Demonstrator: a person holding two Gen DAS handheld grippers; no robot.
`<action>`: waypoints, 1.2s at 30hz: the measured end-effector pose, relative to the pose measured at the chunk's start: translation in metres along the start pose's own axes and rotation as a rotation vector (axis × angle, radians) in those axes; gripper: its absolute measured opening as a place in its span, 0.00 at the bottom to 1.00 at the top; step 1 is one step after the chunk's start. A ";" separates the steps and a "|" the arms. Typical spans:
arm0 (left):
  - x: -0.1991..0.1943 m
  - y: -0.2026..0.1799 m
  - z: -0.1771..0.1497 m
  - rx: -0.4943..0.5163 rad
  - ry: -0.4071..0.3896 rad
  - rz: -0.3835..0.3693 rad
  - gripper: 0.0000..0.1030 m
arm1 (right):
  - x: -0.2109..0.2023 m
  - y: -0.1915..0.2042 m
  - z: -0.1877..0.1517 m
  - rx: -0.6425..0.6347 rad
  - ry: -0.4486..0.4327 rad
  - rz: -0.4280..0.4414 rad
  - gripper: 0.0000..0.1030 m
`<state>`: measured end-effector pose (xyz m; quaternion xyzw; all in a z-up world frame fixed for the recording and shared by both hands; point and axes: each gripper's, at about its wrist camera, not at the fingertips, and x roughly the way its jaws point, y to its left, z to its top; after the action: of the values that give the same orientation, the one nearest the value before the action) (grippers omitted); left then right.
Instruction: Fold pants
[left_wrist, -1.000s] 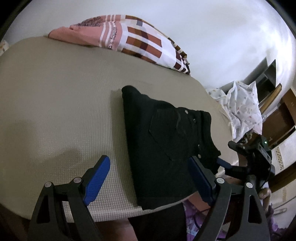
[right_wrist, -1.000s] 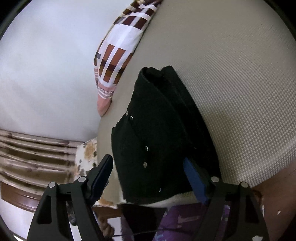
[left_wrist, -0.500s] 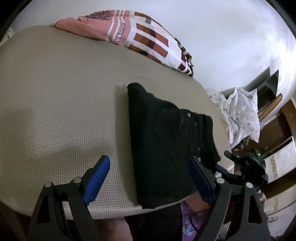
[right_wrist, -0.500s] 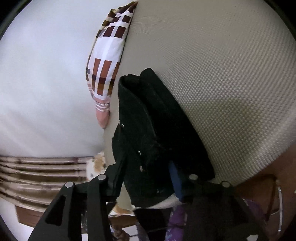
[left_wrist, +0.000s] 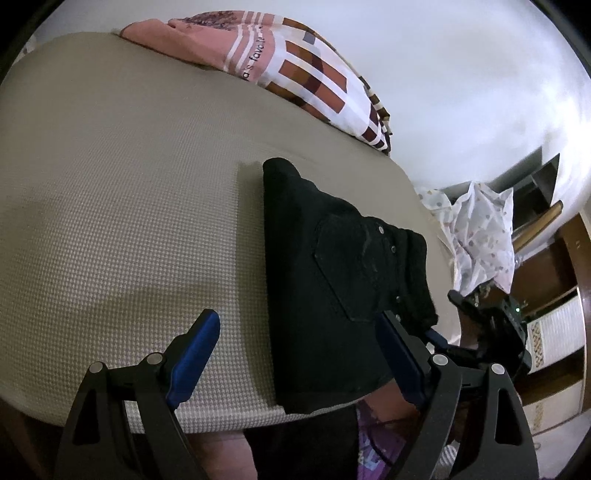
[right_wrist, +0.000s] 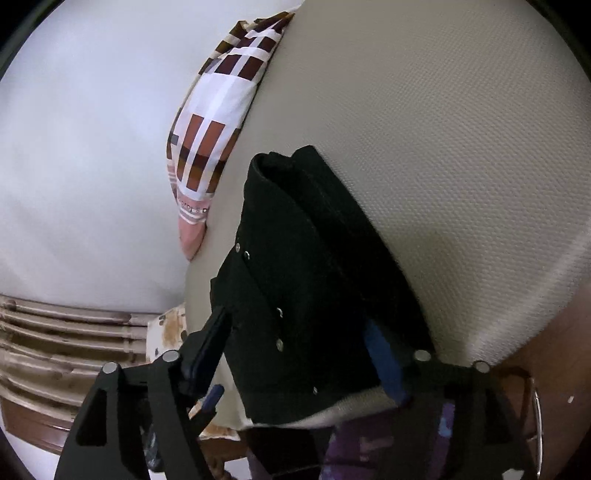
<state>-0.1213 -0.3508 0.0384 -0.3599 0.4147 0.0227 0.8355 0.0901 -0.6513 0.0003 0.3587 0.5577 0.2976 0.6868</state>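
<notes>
**Two grippers spread wide over folded black pants at the bed's near edge**

Black pants lie folded into a compact, thick bundle on the beige textured bed, close to its near edge and toward the right side in the left wrist view. A back pocket and several small metal rivets face up on the top layer, and the folded end points away toward the wall.

The left gripper hangs above the near edge with its blue-padded fingers set wide apart. One pad is over bare bed to the left of the bundle, the other over the bundle's right part; neither presses on the cloth, and nothing is held.

The right gripper sits low at the bundle's near right corner. Its jaws have just been opening again, and they now straddle the near end of the pants without pinching it: the left finger is beside the bundle's edge, the right pad over the cloth. Whether that pad touches the fabric cannot be told.

At the far edge of the bed lies a patterned pillow in pink, brown and white blocks. A pale spotted cloth is heaped beyond the bed's right side.
</notes>
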 end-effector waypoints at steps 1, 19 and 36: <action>0.000 0.001 0.000 -0.002 -0.002 0.001 0.83 | 0.002 0.004 -0.001 -0.026 -0.002 0.004 0.71; 0.007 -0.007 -0.006 0.039 0.021 0.027 0.83 | -0.024 -0.055 -0.018 0.200 0.080 0.099 0.12; 0.038 -0.025 -0.018 0.122 0.114 0.054 0.83 | -0.033 -0.071 -0.007 0.211 0.104 0.158 0.21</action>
<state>-0.1005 -0.3906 0.0187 -0.2977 0.4719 -0.0004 0.8299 0.0775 -0.7168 -0.0407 0.4559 0.5909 0.3084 0.5899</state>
